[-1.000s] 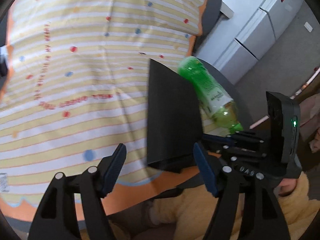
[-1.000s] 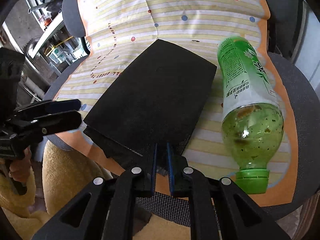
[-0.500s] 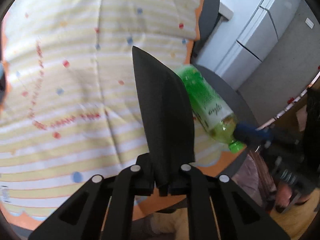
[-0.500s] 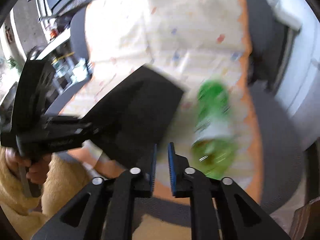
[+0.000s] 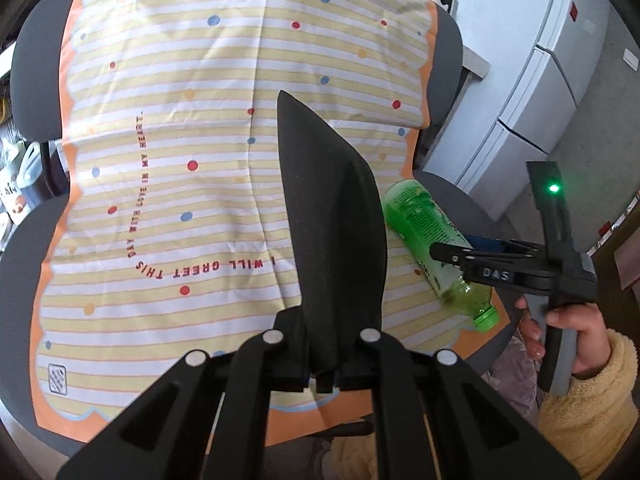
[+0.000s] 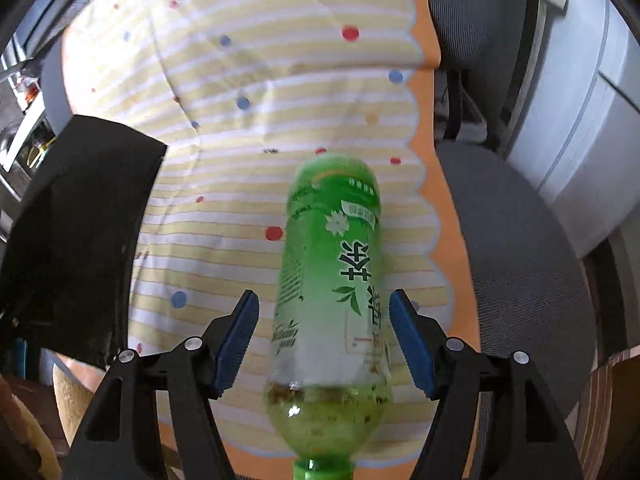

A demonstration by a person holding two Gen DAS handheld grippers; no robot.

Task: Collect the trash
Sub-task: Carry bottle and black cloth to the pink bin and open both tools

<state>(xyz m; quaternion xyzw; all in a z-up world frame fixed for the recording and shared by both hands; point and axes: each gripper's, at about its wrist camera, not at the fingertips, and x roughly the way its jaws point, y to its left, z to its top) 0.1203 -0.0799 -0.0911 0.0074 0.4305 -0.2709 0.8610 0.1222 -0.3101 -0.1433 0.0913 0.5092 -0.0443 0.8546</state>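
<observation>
My left gripper [image 5: 326, 376] is shut on a black foam sheet [image 5: 332, 232] and holds it edge-up above the striped cloth [image 5: 168, 184]; the sheet also shows at the left of the right wrist view [image 6: 76, 224]. A green plastic bottle [image 6: 332, 292] lies on the cloth, cap toward me, with some liquid in it. My right gripper [image 6: 324, 340] is open, its blue pads [image 6: 236, 340] on either side of the bottle without touching. The left wrist view shows the bottle [image 5: 432, 240] with the right gripper [image 5: 444, 250] over it.
The cloth covers a grey office chair [image 6: 516, 248]. Grey-white cabinets [image 5: 532, 92] stand to the right. Shelves with clutter [image 5: 20, 184] are at the left. A wooden edge [image 6: 612, 400] shows at the lower right.
My left gripper closed on the black sheet and lifted it upright. My right gripper let go of the sheet, moved right to the bottle and opened around it.
</observation>
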